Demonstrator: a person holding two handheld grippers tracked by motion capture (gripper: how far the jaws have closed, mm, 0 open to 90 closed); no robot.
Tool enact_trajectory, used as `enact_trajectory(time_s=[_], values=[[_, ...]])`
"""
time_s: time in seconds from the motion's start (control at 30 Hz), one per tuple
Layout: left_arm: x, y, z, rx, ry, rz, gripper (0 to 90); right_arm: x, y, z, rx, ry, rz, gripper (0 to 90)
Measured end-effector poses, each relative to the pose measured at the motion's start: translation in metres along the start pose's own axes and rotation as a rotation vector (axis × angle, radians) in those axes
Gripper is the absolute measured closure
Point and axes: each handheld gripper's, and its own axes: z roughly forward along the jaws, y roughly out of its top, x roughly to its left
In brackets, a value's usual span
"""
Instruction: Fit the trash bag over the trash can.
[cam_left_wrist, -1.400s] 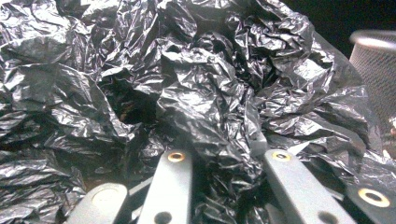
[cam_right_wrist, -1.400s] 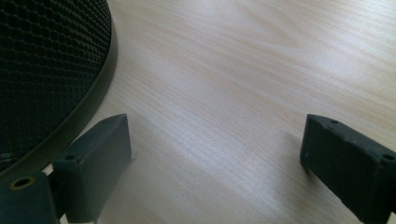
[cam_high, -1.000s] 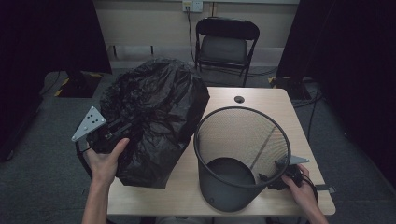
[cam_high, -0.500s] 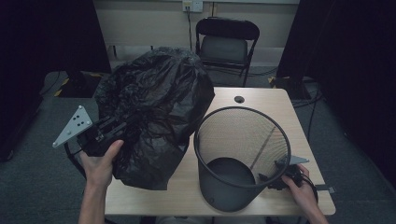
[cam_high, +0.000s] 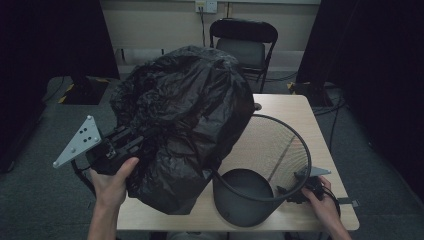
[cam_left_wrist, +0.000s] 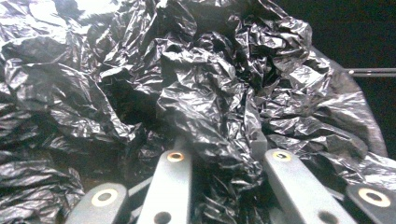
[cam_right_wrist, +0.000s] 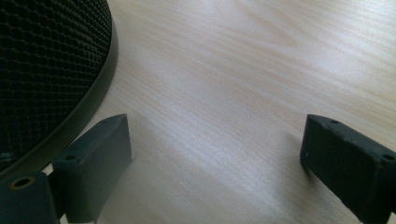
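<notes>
Black bag (cam_high: 185, 125) in left hand-held gripper (cam_high: 131, 143)

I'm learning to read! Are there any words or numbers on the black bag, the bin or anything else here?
None: no words or numbers can be read anywhere.
Black plastic bag: plain and crinkled, no print.
Mesh wastebasket: no label.
Wooden table: bare.
Wall socket: too small and blurred to show any marking.

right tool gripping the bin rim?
No. In the right gripper view the right tool has its jaws wide apart over bare wooden table, with the mesh wastebasket off beside one jaw, nothing between them.
</notes>
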Motion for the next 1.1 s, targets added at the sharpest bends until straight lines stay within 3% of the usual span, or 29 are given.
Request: enact_trajectory(time_s=[0.17, 0.37, 0.73, 1.1], values=[[-0.010, 0.002, 0.009, -0.017, -0.039, -0.027, 79.2, 0.000, 0.000, 0.000, 0.000, 0.001, 0.000, 7.8], [-0.025, 0.004, 0.026, -0.022, -0.095, -0.021, 79.1, 0.000, 0.000, 0.000, 0.000, -0.001, 0.001, 7.8], [-0.056, -0.004, 0.068, 0.016, -0.210, -0.026, 78.9, 0.001, 0.000, 0.000, 0.000, -0.005, 0.007, 7.8], [-0.078, -0.010, 0.099, 0.047, -0.278, -0.015, 78.8, 0.001, 0.000, 0.000, 0.001, -0.004, 0.007, 7.8]])
